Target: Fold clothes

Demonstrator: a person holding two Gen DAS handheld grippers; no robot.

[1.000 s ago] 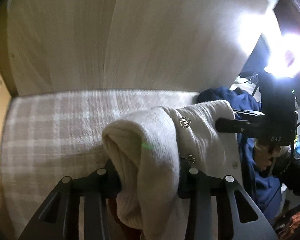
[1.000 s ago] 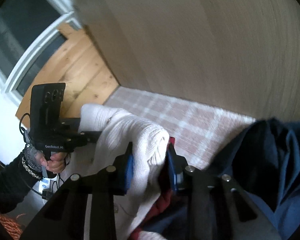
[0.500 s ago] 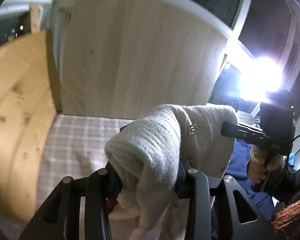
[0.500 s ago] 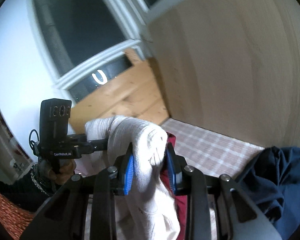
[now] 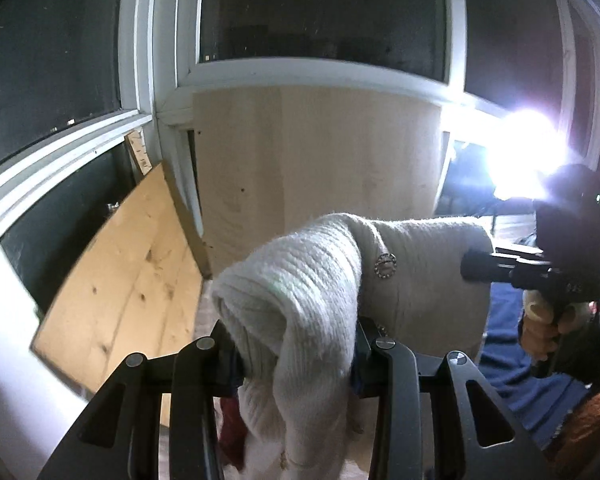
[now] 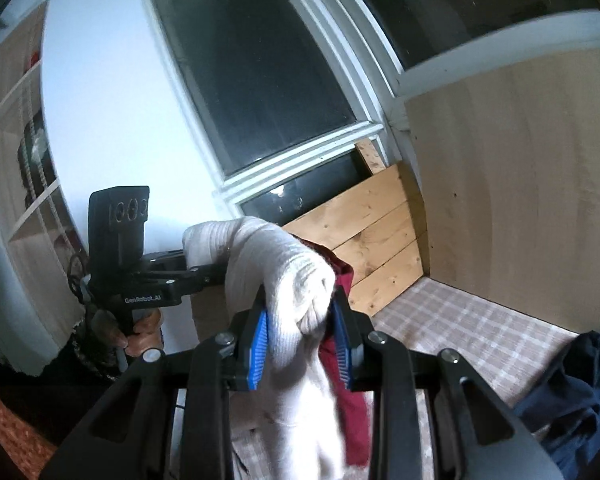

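We held the white cardigan (image 5: 300, 304) up in the air between our two grippers, above the checked blanket (image 6: 472, 320). Our left gripper (image 5: 296, 344) pinched a thick fold of it near one end. Our right gripper (image 6: 300, 332) pinched the other end, together with a red cloth (image 6: 348, 392) hanging beside it. A navy garment (image 6: 572, 396) lay on the blanket's near right.
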